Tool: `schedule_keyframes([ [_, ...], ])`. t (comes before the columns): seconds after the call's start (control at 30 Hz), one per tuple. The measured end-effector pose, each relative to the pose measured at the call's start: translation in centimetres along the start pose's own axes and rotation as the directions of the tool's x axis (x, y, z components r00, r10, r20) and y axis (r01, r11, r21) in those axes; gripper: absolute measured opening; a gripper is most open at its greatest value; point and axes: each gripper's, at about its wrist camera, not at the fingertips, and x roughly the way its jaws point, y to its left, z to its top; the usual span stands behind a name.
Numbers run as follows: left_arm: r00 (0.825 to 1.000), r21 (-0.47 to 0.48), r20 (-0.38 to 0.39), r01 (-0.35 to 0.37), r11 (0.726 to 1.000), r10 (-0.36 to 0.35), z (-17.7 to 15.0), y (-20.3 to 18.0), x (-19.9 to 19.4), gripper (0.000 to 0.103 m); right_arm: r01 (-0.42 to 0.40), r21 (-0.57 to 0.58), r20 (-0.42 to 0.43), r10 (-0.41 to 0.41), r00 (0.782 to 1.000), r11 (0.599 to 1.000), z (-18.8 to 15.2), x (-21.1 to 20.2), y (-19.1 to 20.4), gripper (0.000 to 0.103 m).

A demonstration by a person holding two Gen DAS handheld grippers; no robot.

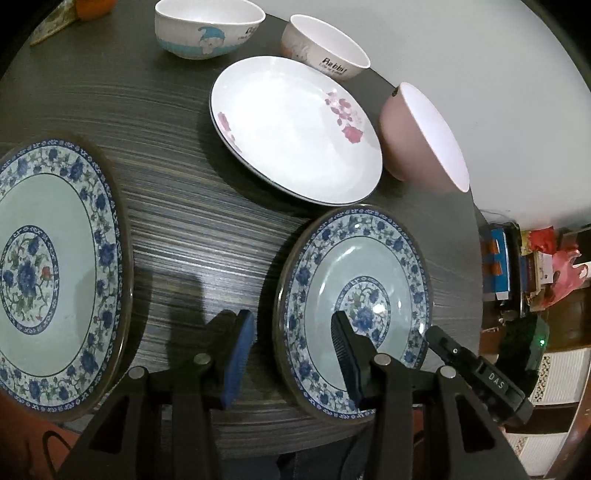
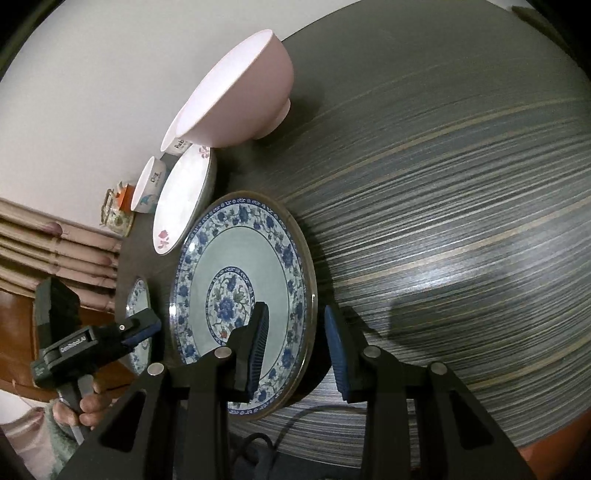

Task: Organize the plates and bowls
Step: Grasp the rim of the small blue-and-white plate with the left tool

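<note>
Two blue-flowered plates lie on the dark striped table [image 1: 192, 192]. The nearer plate [image 1: 354, 295] [image 2: 243, 280] has a gripper at each side. My left gripper [image 1: 291, 321] is open and straddles its left rim. My right gripper [image 2: 295, 310] is open, with the plate's right rim in the gap between its pads. Neither gripper's pads press on the rim. The other blue plate [image 1: 55, 277] [image 2: 137, 295] lies further left. Behind them are a white plate with pink flowers [image 1: 295, 129], a pink bowl [image 1: 417, 136], a "Rabbit" bowl [image 1: 325, 48] and a blue cartoon bowl [image 1: 207, 29].
The table edge runs close behind the bowls and just right of the pink bowl. A cluttered shelf [image 1: 535, 266] stands beyond it. A patterned box with an orange thing [image 2: 118, 214] sits at the far corner. A hand [image 2: 92, 402] holds the left gripper's handle. Bare tabletop [image 2: 443, 221] stretches to the right.
</note>
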Motion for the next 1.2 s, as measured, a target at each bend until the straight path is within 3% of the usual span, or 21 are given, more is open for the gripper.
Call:
schedule_keyframes([
  [0.63, 1.0, 0.003, -0.024, -0.017, 1.0, 0.017, 0.6, 0.4, 2.2, 0.042, -0.03, 0.014, -0.002, 0.03, 1.0, 0.999, -0.2, 1.0, -0.3, 0.03],
  [0.7, 1.0, 0.007, -0.025, -0.014, 1.0, 0.014, 0.7, 0.4, 2.2, 0.038, -0.022, 0.009, 0.005, 0.022, 1.0, 1.0, -0.2, 1.0, -0.2, 0.03],
  [0.97, 0.999, 0.009, -0.037, -0.006, 1.0, 0.006, 0.8, 0.0, 2.7, 0.028, -0.034, 0.042, 0.008, 0.033, 0.999, 0.999, 0.1, 1.3, -0.8, 0.018],
  [1.2, 0.999, 0.012, -0.042, -0.002, 1.0, 0.003, 0.9, 0.0, 2.8, 0.023, -0.04, 0.054, 0.005, 0.04, 0.999, 0.998, 0.1, 1.4, -1.0, 0.015],
])
